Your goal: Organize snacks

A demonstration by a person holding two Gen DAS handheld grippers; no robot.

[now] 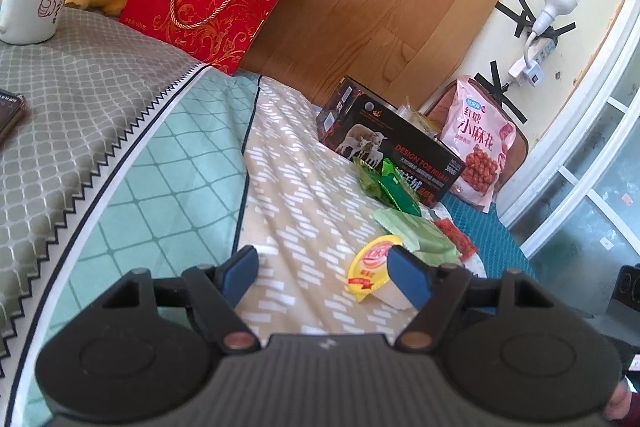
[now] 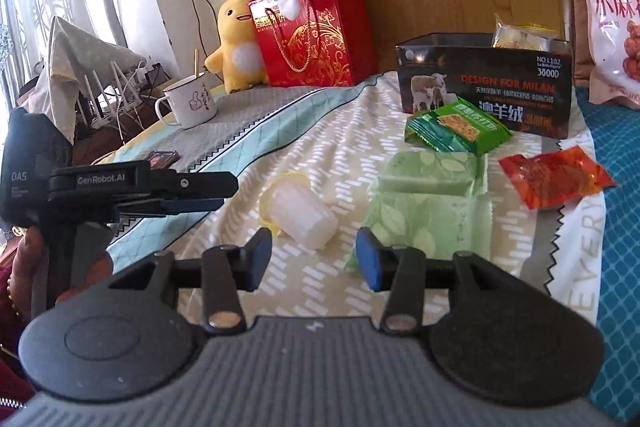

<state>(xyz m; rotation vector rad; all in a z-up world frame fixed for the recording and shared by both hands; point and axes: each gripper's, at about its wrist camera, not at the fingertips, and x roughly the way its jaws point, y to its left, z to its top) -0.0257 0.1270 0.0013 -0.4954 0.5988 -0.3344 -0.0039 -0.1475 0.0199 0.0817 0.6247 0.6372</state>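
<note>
**Loose snacks on bedspread, both grippers empty**

Right gripper [image 2: 314,259]: jaws partly apart, nothing between the pads; bare patterned bedspread [image 2: 320,131] visible in the gap. Jelly cup [image 2: 300,213] on its side just beyond the fingertips, yellow lid facing away, clear body toward the jaws, not touched.

Left gripper [image 1: 324,277]: jaws wide apart, nothing clamped. Same jelly cup [image 1: 374,273] just beside its right-hand blue pad; contact between pad and cup impossible to tell. Seen from the right wrist view, left gripper [image 2: 216,193] level with and well to the left of the cup.

Further out: pale green wrapped packets [image 2: 430,203], overlapping, just right of the cup. Bright green cracker packs [image 2: 456,131] against the front of the black box [image 2: 484,83]. Red packet [image 2: 556,181] at the right, near the blue mat [image 2: 620,155]. Box open at the top, a wrapped snack [image 2: 520,35] already inside. Large pink bag [image 2: 608,19] upright behind. Red gift box [image 2: 320,31], plush toys and mug [image 2: 190,105] at the far left, well apart from the snacks.

Probable destination for loose items: the black box.

Risks:
- Cup round and on its side: likely to roll off across the soft cloth under a one-sided nudge.
- Smooth plastic wall: liable to squirt from the pads under an off-centre pinch.
- Two grippers near one cup: possible collision.
- Thin overlapping green wrappers: prone to lifting two at once, or snagging bedspread folds.
</note>
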